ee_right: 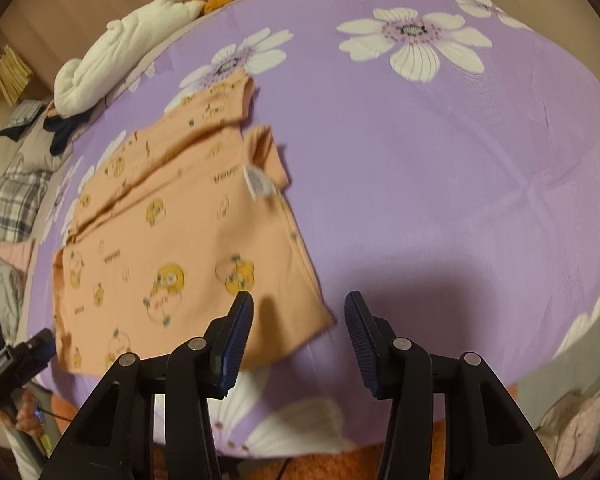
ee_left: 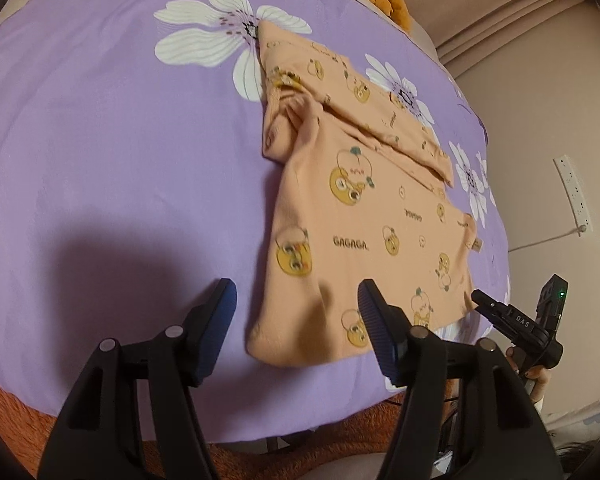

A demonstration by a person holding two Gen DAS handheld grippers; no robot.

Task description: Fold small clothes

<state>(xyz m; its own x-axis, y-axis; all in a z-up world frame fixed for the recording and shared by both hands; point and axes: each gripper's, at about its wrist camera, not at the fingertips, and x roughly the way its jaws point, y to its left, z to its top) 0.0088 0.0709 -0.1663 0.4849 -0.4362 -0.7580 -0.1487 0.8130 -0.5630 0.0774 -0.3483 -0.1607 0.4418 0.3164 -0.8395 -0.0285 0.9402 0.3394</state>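
The peach shirt [ee_left: 364,216] is soft matt knit cloth with printed cartoons and a small white woven label [ee_right: 258,182]. The purple sheet [ee_left: 120,140] beneath is smooth cloth with a faint sheen. Both grippers [ee_left: 298,328] [ee_right: 300,338] are matt black plastic with ribbed blue rubbery pads [ee_right: 236,344] and dull metal pins. An orange blanket [ee_left: 12,400] looks fuzzy.

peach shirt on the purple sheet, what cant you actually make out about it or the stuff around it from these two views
- Peach shirt: underside hidden; small print blurred in the right wrist view.
- White tag: text too small, blurred.
- Left gripper: its open fingers cover the shirt's near hem.
- Clothes pile: cut by the right wrist view's left edge, items unclear.
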